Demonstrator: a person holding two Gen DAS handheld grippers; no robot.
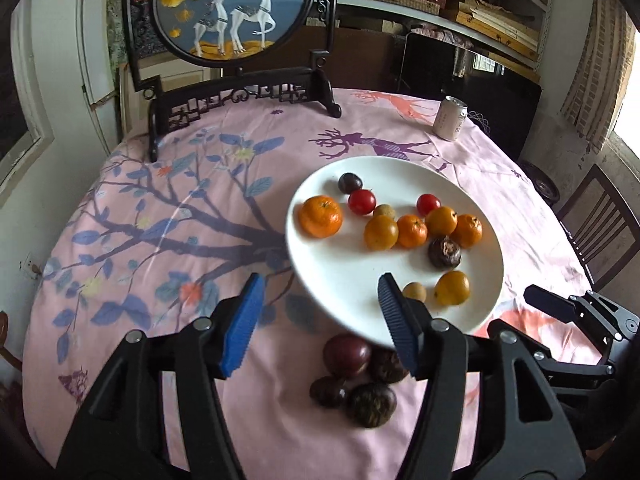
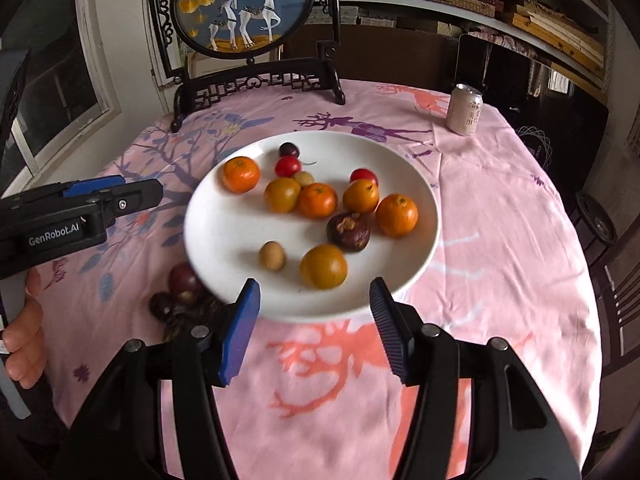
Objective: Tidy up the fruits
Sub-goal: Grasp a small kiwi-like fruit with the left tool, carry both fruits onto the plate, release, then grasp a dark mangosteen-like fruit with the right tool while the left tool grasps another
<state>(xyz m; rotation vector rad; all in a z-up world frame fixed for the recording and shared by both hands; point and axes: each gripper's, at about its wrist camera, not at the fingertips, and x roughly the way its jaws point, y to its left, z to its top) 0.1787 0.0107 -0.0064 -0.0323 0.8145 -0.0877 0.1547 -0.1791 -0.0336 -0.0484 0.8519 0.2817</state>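
Observation:
A white plate point(image 1: 340, 268) point(image 2: 224, 236) on the pink cloth holds several tangerines point(image 1: 321, 216) point(image 2: 241, 174), yellow-orange fruits point(image 2: 323, 266), red cherry tomatoes point(image 1: 361, 201), small tan longans point(image 2: 272, 255), a dark plum point(image 1: 350, 183) and a wrinkled brown fruit point(image 2: 349, 231). Several dark purple-brown fruits point(image 1: 346, 355) point(image 2: 183, 279) lie on the cloth by the plate's near-left rim. My left gripper point(image 1: 320, 312) point(image 2: 116, 196) stands open above that dark cluster, its pads touching nothing. My right gripper point(image 2: 314, 286) point(image 1: 560, 308) is open over the plate's near rim, empty.
A drink can point(image 1: 451, 118) point(image 2: 465, 110) stands at the far right of the round table. A framed deer screen point(image 1: 232, 12) point(image 2: 244, 8) on a black stand fills the far edge. A wooden chair point(image 1: 600, 224) is at the right. A person's hand point(image 2: 24, 328) holds the left gripper.

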